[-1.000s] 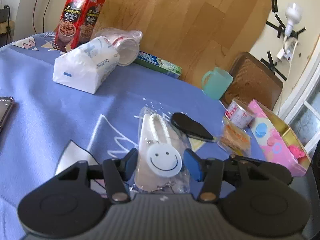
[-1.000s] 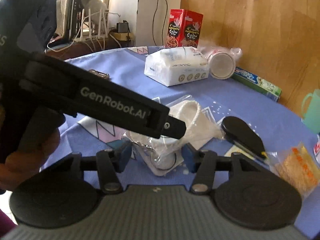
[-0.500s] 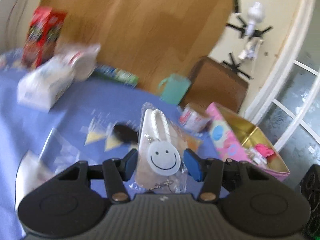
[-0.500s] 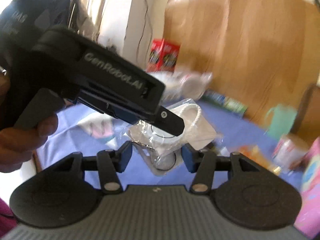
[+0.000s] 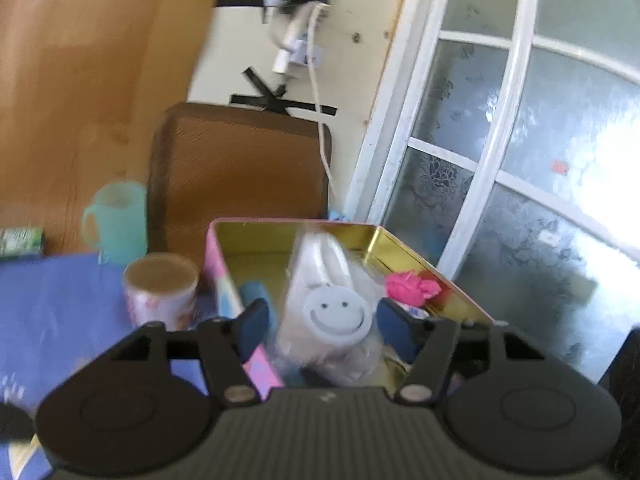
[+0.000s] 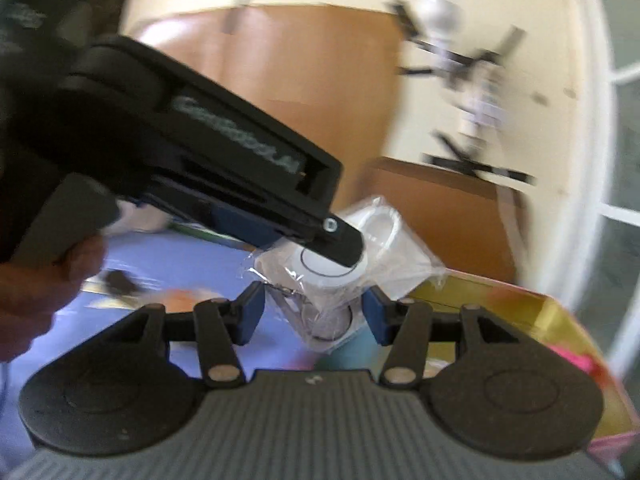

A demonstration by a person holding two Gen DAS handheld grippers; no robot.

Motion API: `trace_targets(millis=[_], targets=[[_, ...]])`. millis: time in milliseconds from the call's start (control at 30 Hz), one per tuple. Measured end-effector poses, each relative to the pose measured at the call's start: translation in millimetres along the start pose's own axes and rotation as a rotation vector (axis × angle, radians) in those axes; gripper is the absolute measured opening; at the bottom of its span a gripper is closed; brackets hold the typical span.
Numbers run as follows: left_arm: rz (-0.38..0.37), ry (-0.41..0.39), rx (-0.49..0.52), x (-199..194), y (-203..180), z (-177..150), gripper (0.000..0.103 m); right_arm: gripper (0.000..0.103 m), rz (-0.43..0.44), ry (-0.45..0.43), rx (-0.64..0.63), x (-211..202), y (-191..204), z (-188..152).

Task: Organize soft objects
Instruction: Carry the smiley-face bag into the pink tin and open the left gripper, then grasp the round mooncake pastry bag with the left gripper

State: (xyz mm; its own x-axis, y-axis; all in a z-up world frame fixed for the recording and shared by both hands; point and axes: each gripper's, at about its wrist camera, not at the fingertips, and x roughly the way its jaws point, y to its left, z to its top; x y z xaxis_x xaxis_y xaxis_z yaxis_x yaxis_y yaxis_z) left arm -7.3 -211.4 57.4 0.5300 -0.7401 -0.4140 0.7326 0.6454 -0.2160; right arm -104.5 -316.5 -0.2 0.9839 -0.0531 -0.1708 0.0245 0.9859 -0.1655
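Note:
A clear plastic packet point(image 5: 334, 312) holds a white smiley-face charm with a white cord. Both grippers grip it from two sides. My left gripper point(image 5: 320, 322) is shut on the packet and holds it in the air over the open pink tin box point(image 5: 256, 236) with a gold inside. My right gripper point(image 6: 312, 312) is shut on the same packet point(image 6: 344, 280), with the left gripper's black body crossing above it. A pink soft object point(image 5: 412, 288) lies in the box.
A patterned can point(image 5: 160, 292) and a teal mug point(image 5: 116, 220) stand on the blue tablecloth point(image 5: 52, 304) left of the box. A brown chair back point(image 5: 240, 168) and a white-framed glass door point(image 5: 520, 160) are behind.
Both grippers lifted the packet off the tablecloth and swung it right, from the table's middle to above the open pink box. The view is blurred by motion.

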Motion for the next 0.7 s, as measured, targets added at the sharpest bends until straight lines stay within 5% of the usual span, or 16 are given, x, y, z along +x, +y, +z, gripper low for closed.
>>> trace_targets(millis=[67,167,367,533,600,700], targets=[[0.043,0.007,-0.013,9,-3,0,0.062,0.081,-0.143,0.038,-0.007,25,-23,-4],[0.039,-0.001,-0.061,-6,10,-9,0.062,0.078,-0.206,0.064,0.075,33,-55,-10],[0.21,-0.041,-0.153,-72,73,-36,0.062,0.06,-0.023,-0.013,0.268,1,-53,-6],[0.409,-0.038,-0.33,-131,143,-70,0.062,0.06,0.297,0.001,0.258,5,1,15],[0.459,-0.024,-0.392,-147,164,-83,0.062,0.063,0.396,0.061,0.195,20,33,18],[0.459,-0.01,-0.475,-165,187,-103,0.062,0.088,0.405,0.145,0.091,54,74,13]])
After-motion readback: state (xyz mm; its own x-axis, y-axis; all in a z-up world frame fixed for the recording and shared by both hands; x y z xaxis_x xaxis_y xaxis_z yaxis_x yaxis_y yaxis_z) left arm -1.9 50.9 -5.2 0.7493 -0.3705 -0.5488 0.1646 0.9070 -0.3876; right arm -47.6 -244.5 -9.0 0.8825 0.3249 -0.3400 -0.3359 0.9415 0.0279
